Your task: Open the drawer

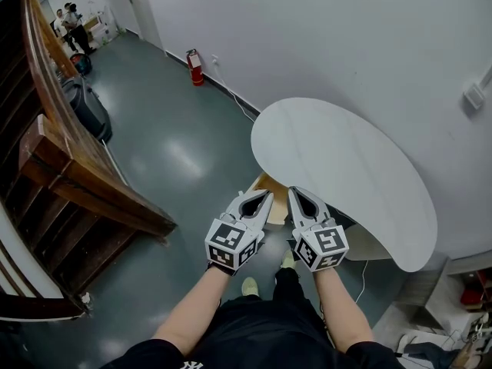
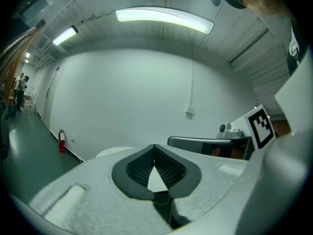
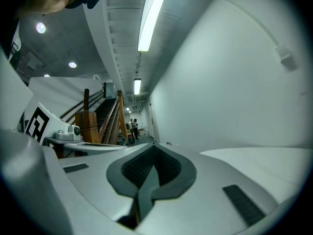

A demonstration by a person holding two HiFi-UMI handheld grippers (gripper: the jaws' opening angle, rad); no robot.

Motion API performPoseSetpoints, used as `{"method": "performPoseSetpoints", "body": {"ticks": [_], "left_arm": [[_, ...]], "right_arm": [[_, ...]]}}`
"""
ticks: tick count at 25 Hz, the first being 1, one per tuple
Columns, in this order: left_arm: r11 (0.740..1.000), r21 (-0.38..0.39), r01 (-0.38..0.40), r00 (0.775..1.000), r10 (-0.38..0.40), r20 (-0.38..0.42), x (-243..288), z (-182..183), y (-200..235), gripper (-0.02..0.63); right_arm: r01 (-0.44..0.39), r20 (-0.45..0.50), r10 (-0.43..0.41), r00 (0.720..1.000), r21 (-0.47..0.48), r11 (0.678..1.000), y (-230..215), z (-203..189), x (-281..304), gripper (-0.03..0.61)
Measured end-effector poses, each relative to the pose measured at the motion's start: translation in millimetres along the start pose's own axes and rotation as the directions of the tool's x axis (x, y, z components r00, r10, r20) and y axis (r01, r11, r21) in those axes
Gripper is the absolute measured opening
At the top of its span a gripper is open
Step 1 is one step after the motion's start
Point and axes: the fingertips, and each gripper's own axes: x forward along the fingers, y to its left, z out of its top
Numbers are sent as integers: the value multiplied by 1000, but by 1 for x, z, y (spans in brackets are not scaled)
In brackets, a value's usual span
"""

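From the head view, the left tongs and right tongs hover side by side, both clenched, aimed at the near edge of the white desk. A tan wooden piece under that edge may be the drawer; I cannot tell.

In the left gripper view, the left tongs meet at the tips, empty.

In the right gripper view, the right tongs are likewise closed on nothing.

Opening seems not yet begun: reaching, gripping and pulling remain.

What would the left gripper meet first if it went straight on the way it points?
The left gripper would most likely pass just above the round tabletop and meet the white wall; depth is unclear.
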Motion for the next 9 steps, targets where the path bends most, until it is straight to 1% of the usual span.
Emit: {"method": "performPoseSetpoints", "body": {"ticks": [9], "left_arm": [[1000,2,-5,1000,5,5,7,2,0,11]], "right_arm": [[3,0,-3,1000,-11,1000,-6,4,1,14]]}}
